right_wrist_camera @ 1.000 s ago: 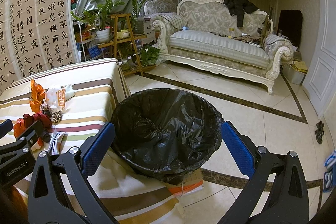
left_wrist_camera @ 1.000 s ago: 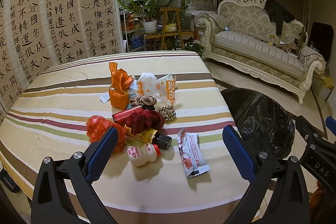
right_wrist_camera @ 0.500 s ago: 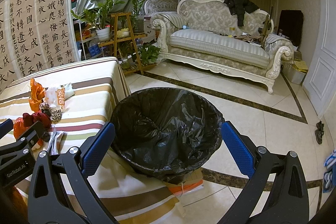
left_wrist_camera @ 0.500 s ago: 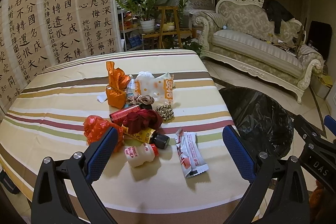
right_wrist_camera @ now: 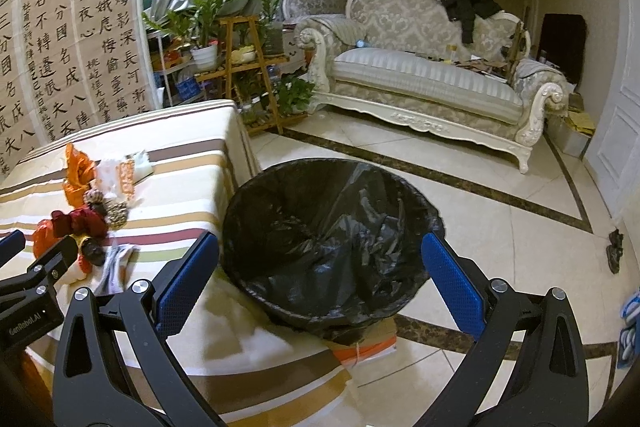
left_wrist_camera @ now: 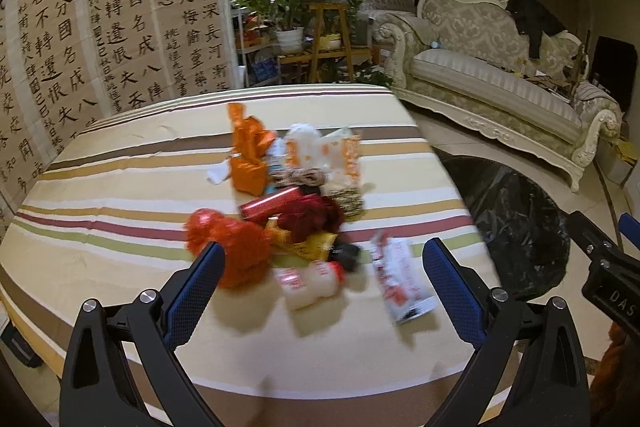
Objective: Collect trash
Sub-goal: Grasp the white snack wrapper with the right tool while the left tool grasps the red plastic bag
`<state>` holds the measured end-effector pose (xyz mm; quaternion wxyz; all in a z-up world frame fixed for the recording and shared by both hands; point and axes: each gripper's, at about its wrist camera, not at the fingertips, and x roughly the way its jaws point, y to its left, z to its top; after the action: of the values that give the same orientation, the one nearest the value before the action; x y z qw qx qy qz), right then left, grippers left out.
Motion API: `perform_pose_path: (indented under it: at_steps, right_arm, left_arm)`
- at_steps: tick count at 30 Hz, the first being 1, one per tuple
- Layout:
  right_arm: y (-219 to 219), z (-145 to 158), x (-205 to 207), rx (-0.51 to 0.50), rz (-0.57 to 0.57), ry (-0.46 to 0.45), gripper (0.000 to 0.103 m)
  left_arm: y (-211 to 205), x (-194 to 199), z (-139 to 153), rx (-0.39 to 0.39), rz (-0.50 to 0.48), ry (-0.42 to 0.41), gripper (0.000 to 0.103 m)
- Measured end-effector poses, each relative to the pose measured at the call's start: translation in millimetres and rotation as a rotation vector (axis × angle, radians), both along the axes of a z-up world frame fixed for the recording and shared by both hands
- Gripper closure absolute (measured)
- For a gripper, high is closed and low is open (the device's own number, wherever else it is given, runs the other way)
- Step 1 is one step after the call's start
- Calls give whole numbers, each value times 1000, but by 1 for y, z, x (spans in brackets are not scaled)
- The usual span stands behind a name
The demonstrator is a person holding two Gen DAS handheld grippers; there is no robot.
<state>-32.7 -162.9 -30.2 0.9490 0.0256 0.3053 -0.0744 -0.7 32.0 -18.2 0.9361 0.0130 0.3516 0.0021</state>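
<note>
A heap of trash lies on the striped table (left_wrist_camera: 120,211): a small white bottle (left_wrist_camera: 310,283), a white and red wrapper (left_wrist_camera: 400,281), a crumpled orange bag (left_wrist_camera: 232,247), a dark red cloth (left_wrist_camera: 312,217), a red tube (left_wrist_camera: 272,205), an orange pouch (left_wrist_camera: 248,155) and white snack bags (left_wrist_camera: 332,155). My left gripper (left_wrist_camera: 320,283) is open and empty, just above the white bottle. My right gripper (right_wrist_camera: 320,279) is open and empty above the black-lined trash bin (right_wrist_camera: 328,239), which stands on the floor beside the table and also shows in the left wrist view (left_wrist_camera: 520,223).
An ornate white sofa (right_wrist_camera: 432,79) stands at the back right. A wooden plant stand with potted plants (right_wrist_camera: 244,59) is behind the table. Calligraphy sheets (left_wrist_camera: 100,19) cover the left wall. The tiled floor (right_wrist_camera: 520,239) surrounds the bin.
My left gripper has moved forward and right toward the heap, so the white bottle now lies between its fingers. The right gripper has barely moved.
</note>
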Motion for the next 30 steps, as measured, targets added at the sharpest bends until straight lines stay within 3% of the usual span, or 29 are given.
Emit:
perform_pose_path:
  at_steps: [2, 6, 10, 17, 19, 23, 28, 30]
  right_arm:
    - [7, 1, 2, 7, 24, 8, 6]
    - [26, 1, 6, 17, 89, 31, 20]
    - [49, -1, 9, 31, 158, 60, 27]
    - [95, -8, 18, 22, 285, 114, 37]
    - [106, -13, 22, 35, 325, 140, 47]
    - [122, -22, 29, 17, 353, 184, 51]
    - [128, -33, 36, 36, 394, 243, 82]
    - [128, -33, 35, 37, 396, 240, 83]
  left_arm:
    - [12, -1, 2, 2, 13, 3, 7]
    - [30, -7, 3, 21, 45, -7, 9]
    - [48, -9, 3, 32, 67, 3, 27]
    - [76, -12, -1, 14, 78, 31, 27]
    - [81, -13, -3, 3, 78, 37, 27]
    - [90, -12, -5, -15, 81, 46, 27]
    - [98, -6, -7, -40, 85, 59, 26]
    - [100, -4, -7, -48, 85, 64, 25]
